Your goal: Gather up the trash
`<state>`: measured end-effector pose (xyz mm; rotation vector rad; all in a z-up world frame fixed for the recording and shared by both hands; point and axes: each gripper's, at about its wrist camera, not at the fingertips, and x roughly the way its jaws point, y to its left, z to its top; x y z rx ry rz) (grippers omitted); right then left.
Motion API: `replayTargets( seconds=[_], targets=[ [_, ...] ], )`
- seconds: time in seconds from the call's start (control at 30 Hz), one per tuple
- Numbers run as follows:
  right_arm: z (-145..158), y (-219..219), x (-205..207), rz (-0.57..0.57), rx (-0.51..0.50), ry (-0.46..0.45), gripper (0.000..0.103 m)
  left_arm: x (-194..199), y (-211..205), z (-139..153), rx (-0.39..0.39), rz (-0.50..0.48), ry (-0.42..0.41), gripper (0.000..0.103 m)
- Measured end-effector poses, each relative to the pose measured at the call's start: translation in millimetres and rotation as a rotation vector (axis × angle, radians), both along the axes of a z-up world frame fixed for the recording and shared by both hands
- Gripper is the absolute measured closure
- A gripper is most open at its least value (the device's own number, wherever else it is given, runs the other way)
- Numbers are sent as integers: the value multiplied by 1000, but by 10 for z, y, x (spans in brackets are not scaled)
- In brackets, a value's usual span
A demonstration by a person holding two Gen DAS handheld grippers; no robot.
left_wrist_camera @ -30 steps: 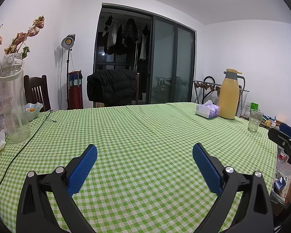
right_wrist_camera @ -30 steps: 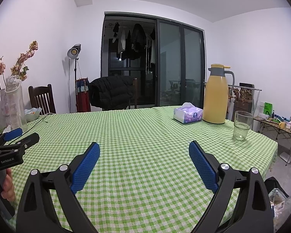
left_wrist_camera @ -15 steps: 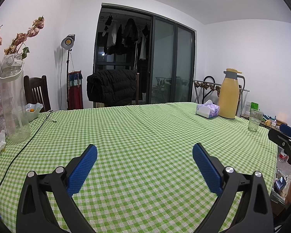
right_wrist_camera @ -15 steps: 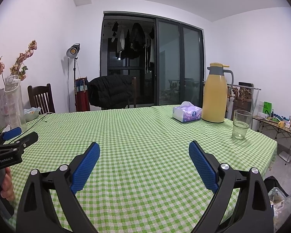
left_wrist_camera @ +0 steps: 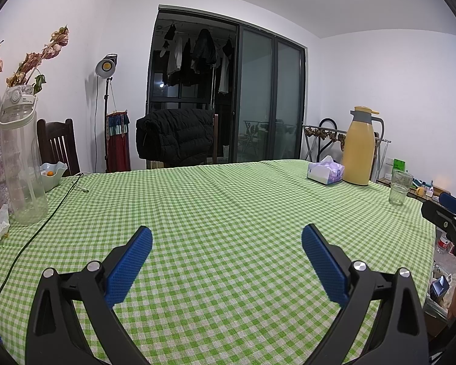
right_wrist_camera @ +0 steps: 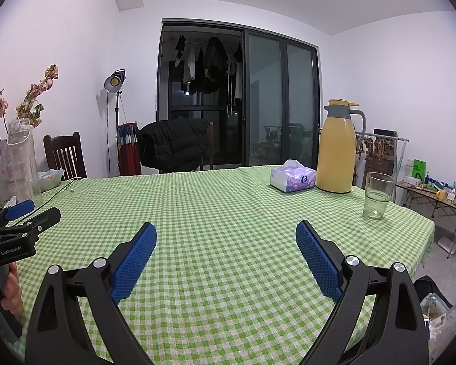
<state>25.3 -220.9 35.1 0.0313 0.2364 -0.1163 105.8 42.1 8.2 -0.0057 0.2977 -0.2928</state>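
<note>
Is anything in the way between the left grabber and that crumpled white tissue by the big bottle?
Only the dark cord crosses the cloth between the left gripper and the crumpled tissue. The water bottle stands just behind it.

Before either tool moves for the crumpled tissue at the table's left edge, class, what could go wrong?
1. The crumpled tissue lies beside the tall clear bottle; a wide-open left tool might tip it.
2. The dark cable runs close by and could snag.
3. The right tool could knock the glass.
</note>
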Motion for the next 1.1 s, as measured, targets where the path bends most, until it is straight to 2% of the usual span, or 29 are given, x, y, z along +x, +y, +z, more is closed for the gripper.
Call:
replayTargets(
  seconds=[0.8, 0.9, 0.97, 1.0, 1.03, 1.1],
  targets=[
    [-16, -5, 6, -1, 4, 2, 14, 25, 18, 1, 15, 13, -5, 8],
    [-12, -6, 7, 0, 6, 2, 14, 72, 0, -11, 26, 25, 20, 7],
    [13, 15, 29, 13, 13, 5, 14, 111, 66, -13, 2, 73, 40, 7],
    [39, 31, 42, 23, 14, 5, 14, 156, 143, 1, -1, 160, 79, 7],
    [71, 61, 63, 38, 12, 1, 14, 211, 201, 29, 6, 198, 122, 7],
    [130, 151, 143, 77, 1, 6, 14, 419, 409, 131, -10, 240, 267, 7]
  ],
)
